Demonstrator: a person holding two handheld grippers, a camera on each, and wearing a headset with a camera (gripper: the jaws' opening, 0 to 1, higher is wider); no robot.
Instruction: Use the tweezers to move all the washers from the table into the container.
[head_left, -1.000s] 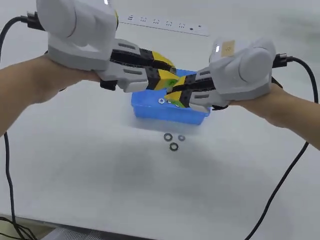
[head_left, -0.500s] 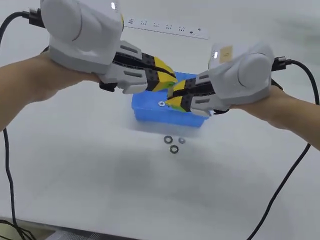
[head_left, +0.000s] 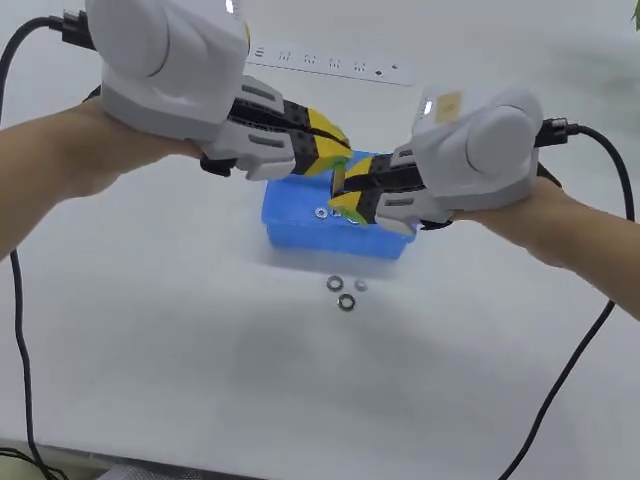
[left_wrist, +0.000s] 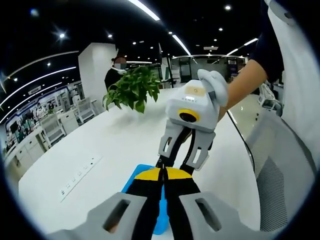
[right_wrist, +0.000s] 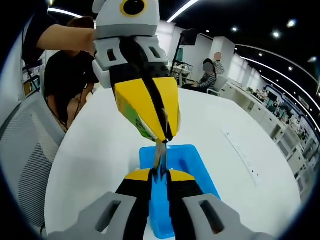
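Over the container (right_wrist: 194, 169), tweezers (right_wrist: 160, 156) lengthwise from left gripper (right_wrist: 163, 138) to right gripper (right_wrist: 159, 175).

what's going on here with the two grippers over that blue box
A person holds a gripper in each hand over the blue container. The left gripper and right gripper meet tip to tip, both apparently shut on the tweezers between them. Three washers lie on the table in front of the container, and one washer is visible inside it.
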